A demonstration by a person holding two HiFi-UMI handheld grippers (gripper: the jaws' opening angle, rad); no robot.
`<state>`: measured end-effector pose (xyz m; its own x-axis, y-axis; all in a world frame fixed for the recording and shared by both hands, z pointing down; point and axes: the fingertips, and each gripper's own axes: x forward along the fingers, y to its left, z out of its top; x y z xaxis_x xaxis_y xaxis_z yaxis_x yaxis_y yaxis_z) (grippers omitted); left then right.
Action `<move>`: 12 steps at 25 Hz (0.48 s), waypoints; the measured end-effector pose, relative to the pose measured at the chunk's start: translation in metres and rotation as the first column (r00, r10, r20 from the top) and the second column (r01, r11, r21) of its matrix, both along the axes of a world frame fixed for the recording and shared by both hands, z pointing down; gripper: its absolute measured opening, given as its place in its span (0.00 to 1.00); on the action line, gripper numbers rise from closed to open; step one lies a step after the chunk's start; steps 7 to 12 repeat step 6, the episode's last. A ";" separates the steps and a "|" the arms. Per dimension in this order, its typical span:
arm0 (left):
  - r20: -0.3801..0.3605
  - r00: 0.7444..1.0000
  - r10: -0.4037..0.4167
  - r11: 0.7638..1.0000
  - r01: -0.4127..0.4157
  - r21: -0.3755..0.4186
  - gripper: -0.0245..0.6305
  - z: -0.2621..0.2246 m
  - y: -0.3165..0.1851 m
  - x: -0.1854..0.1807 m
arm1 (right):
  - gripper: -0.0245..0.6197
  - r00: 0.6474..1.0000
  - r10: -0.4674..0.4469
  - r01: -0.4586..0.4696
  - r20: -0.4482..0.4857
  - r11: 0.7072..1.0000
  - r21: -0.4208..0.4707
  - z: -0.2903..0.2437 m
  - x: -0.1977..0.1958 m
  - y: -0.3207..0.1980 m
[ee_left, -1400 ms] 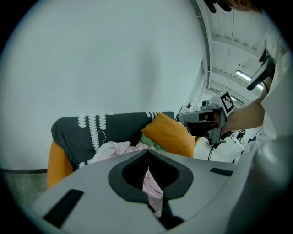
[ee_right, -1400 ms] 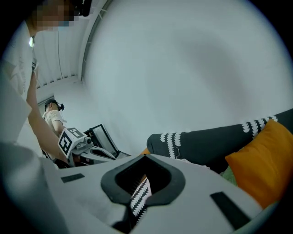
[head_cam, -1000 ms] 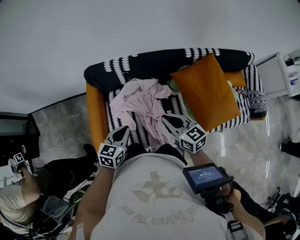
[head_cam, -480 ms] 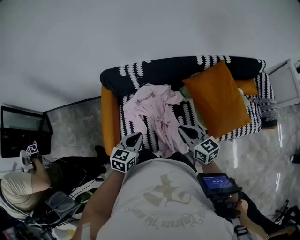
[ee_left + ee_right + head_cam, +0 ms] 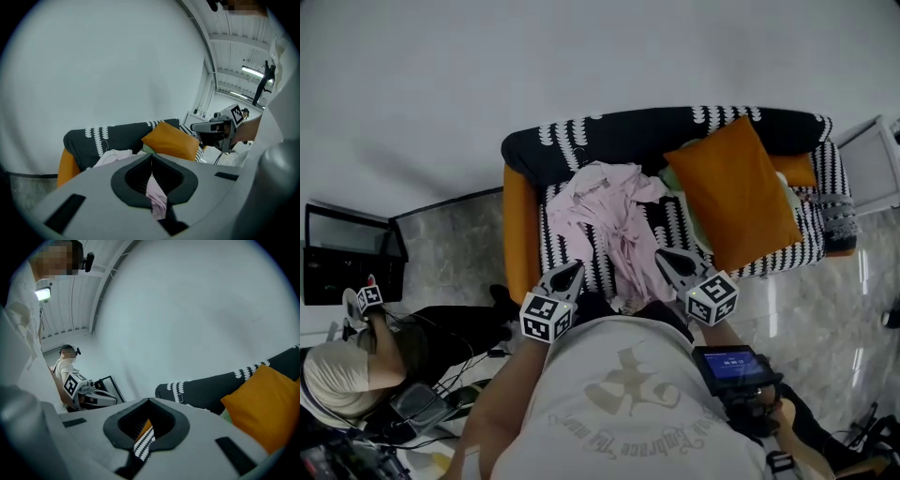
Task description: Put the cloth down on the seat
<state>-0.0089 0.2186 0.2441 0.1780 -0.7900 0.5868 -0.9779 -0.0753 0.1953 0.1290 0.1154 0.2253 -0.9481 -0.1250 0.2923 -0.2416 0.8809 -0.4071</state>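
Findings: the cloth [image 5: 609,220] is a thin, pale pink fabric, crumpled in soft folds. It lies in a loose heap on the seat [image 5: 561,246] of a small sofa, left of centre, with one tail running toward the front edge. The seat cover is black with white scalloped stripes. The side panels are plain orange, and a plump square orange cushion [image 5: 736,192] leans on the right half.

My left gripper [image 5: 572,270] and right gripper [image 5: 664,255] hover at the front edge, one on each side of the cloth's tail. Both pairs of fingers are pressed together on nothing; the pink and the stripes show only through the gap behind them.

Against one second ago: the heap keeps its shape, and the sofa now sits further right in the head view.

Surroundings: a glossy grey marbled floor [image 5: 455,258], a plain white wall [image 5: 581,56], a white cabinet [image 5: 872,164] at right, and a second person [image 5: 337,375] at lower left.
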 end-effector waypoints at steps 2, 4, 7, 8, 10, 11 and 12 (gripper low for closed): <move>0.001 1.000 0.002 1.000 -0.002 0.003 0.06 0.006 0.003 0.004 | 0.06 1.000 -0.002 0.002 -0.002 1.000 0.001 0.009 0.003 0.003; 0.001 1.000 0.000 1.000 0.000 0.000 0.06 0.012 0.008 0.007 | 0.06 1.000 -0.005 0.005 -0.007 1.000 -0.002 0.017 0.006 0.006; 0.000 1.000 -0.009 1.000 0.009 -0.007 0.06 0.018 0.015 0.010 | 0.06 1.000 -0.010 0.009 -0.010 1.000 -0.009 0.024 0.009 0.010; 0.000 1.000 -0.009 1.000 0.009 -0.007 0.06 0.018 0.015 0.010 | 0.06 1.000 -0.010 0.009 -0.010 1.000 -0.009 0.024 0.009 0.010; 0.000 1.000 -0.009 1.000 0.009 -0.007 0.06 0.018 0.015 0.010 | 0.06 1.000 -0.010 0.009 -0.010 1.000 -0.009 0.024 0.009 0.010; 0.000 1.000 -0.009 1.000 0.009 -0.007 0.06 0.018 0.015 0.010 | 0.06 1.000 -0.010 0.009 -0.010 1.000 -0.009 0.024 0.009 0.010; 0.000 1.000 -0.009 1.000 0.009 -0.007 0.06 0.018 0.015 0.010 | 0.06 1.000 -0.010 0.009 -0.010 1.000 -0.009 0.024 0.009 0.010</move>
